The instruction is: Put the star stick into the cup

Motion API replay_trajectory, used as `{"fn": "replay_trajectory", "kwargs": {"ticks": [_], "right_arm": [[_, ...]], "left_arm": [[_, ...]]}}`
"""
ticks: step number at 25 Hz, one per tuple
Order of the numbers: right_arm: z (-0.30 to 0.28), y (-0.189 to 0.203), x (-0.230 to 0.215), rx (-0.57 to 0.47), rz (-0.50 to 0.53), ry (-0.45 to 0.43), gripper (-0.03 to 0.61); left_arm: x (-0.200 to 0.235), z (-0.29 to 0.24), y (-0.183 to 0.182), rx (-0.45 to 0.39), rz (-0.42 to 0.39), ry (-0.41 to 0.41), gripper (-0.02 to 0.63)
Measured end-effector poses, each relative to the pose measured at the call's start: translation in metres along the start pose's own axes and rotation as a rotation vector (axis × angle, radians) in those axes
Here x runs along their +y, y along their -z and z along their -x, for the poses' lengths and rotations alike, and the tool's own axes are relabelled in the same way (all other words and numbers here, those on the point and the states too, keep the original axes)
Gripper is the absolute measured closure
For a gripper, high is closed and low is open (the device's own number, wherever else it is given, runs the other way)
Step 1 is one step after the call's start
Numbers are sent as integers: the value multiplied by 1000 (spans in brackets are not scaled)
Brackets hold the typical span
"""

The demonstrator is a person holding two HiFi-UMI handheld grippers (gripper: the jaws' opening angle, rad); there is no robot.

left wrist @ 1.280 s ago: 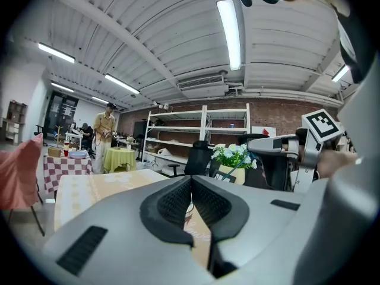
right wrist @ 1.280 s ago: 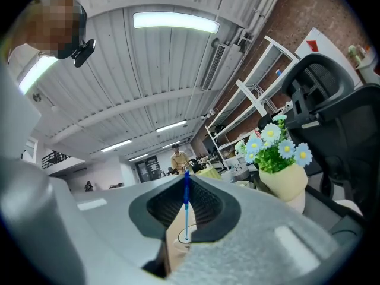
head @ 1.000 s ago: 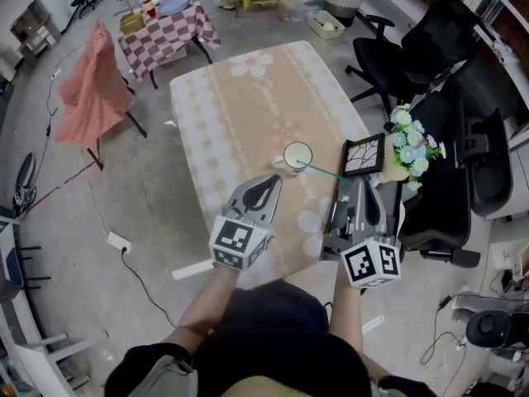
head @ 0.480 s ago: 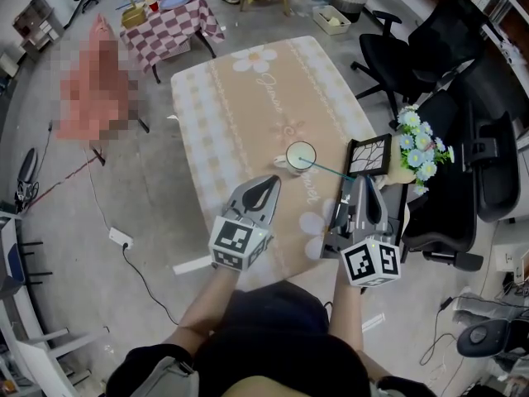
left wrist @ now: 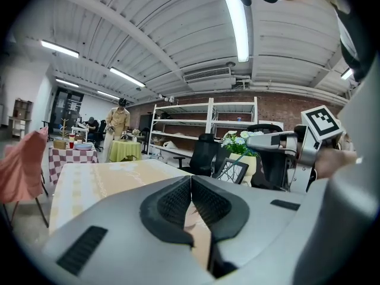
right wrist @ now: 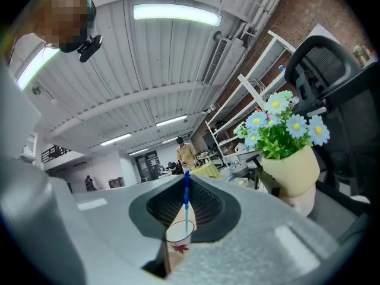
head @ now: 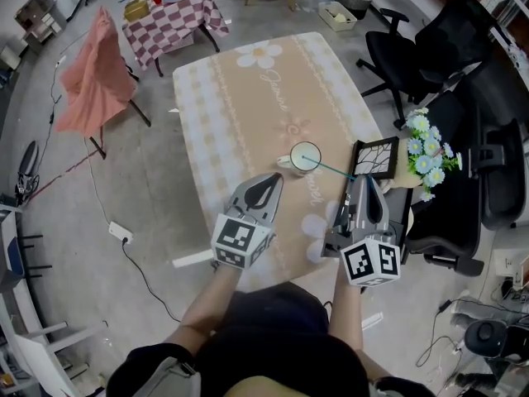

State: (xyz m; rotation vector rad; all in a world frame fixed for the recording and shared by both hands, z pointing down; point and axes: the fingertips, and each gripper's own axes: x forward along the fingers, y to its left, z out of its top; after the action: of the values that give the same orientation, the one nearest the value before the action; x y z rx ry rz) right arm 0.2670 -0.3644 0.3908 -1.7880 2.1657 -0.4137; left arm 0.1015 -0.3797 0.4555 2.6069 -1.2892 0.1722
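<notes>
A white cup (head: 304, 158) stands upright on the beige table (head: 240, 106), with a red leaf mark on its side in the right gripper view. My right gripper (head: 361, 182) is shut on a thin blue-green stick (head: 332, 170). The stick runs from the jaws to the cup's near rim. In the right gripper view the stick (right wrist: 186, 202) lines up with the mouth of the cup (right wrist: 179, 240); its star end does not show. My left gripper (head: 269, 181) hovers left of the cup, shut and holding nothing (left wrist: 191, 180).
A black picture frame (head: 376, 157) leans just right of the cup. Beyond it is a cream pot of blue and white flowers (head: 428, 149). Black office chairs (head: 438, 40) stand right of the table. At the far left are a draped chair (head: 95, 77) and a checkered table (head: 169, 19).
Both grippers have sunk a little over the table's near end. The stick still reaches from the right jaws to the cup, and the jaws have stayed as they were.
</notes>
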Motion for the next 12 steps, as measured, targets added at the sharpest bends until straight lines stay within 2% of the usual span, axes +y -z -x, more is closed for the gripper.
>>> {"fn": "replay_trajectory", "kwargs": {"ticks": [12], "right_arm": [[-15, 18, 2, 24, 35, -18, 561]], "left_arm": [[13, 3, 17, 16, 14, -37, 601]]}}
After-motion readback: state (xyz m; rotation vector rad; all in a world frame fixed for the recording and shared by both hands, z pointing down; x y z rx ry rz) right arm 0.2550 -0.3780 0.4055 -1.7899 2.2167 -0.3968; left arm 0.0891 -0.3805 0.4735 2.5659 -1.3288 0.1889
